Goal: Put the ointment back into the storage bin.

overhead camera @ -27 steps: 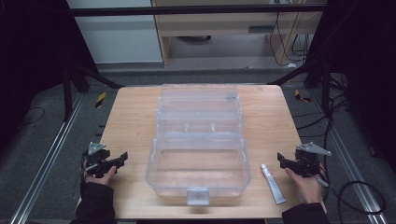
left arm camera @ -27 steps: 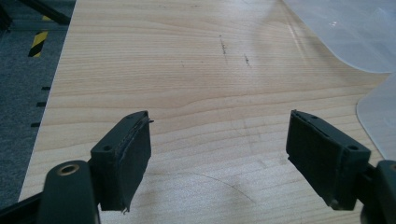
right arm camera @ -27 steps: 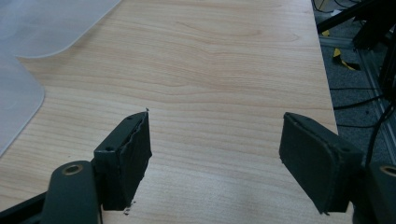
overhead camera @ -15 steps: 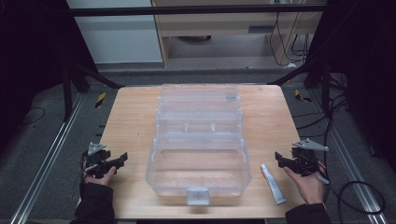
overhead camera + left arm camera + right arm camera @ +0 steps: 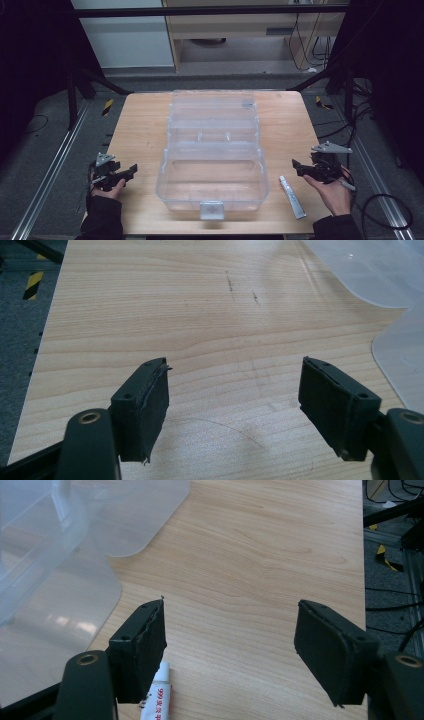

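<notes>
The small white squeeze tube (image 5: 292, 196) with red print lies flat on the pale wooden counter (image 5: 140, 125), near its front right corner, just beside the right wall of the large clear plastic storage box (image 5: 212, 185) whose lid lies open toward the back. In the right tool's own view the tube's end (image 5: 157, 692) peeks out beside the lower jaw; red characters run along it, too small and cropped to read. The right tool (image 5: 307, 169) hovers just above and beyond the tube, apart from it, jaws spread wide and empty. Compared with a moment ago, it has crept slightly inward toward the tube, which suggests the pickup is only beginning; the tube and box have not moved. The left tool (image 5: 122, 175) waits at the counter's front left corner, well apart from the box, jaws likewise wide and empty over bare wood (image 5: 225, 340). No brand or label shows on the box.
</notes>
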{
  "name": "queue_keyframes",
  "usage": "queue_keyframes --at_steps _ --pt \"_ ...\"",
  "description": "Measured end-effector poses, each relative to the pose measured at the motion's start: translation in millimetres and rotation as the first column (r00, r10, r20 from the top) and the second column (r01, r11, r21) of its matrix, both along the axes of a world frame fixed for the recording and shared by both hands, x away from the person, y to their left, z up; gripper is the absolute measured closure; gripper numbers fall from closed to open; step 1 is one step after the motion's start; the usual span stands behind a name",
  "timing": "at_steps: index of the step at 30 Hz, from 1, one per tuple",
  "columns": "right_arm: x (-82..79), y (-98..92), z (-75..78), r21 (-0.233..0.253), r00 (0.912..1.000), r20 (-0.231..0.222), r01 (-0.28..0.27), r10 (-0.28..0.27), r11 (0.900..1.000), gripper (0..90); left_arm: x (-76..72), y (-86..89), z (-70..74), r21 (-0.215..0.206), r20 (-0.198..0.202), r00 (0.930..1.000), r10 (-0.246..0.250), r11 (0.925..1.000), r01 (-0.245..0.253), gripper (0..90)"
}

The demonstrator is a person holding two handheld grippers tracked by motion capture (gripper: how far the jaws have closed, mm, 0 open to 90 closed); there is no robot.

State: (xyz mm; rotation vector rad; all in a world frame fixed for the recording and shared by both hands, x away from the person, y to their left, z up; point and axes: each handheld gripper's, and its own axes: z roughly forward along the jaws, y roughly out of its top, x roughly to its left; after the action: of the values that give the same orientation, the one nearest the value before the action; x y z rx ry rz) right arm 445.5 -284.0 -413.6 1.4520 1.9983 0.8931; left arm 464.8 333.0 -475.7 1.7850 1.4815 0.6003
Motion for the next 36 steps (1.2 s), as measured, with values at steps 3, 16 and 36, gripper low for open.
queue_keyframes --at_steps 3,16,36 --pt "1.7 1.0 4.5 -0.015 0.9998 -0.007 -0.016 0.016 1.0 28.1 -0.1 -0.2 0.1 0.0 0.0 1.0 -0.003 1.0 0.003 28.2" --pt "3.6 9.7 15.0 -0.032 0.9966 -0.06 -0.059 0.057 0.998 27.8 0.3 -2.2 -0.4 0.004 -0.01 0.9998 -0.016 0.9999 0.016 28.5" --pt "9.1 31.1 8.7 -0.065 0.957 -0.265 -0.141 0.119 0.988 36.1 1.4 -4.6 -1.7 0.012 -0.028 0.9991 -0.033 0.9994 0.034 28.5"
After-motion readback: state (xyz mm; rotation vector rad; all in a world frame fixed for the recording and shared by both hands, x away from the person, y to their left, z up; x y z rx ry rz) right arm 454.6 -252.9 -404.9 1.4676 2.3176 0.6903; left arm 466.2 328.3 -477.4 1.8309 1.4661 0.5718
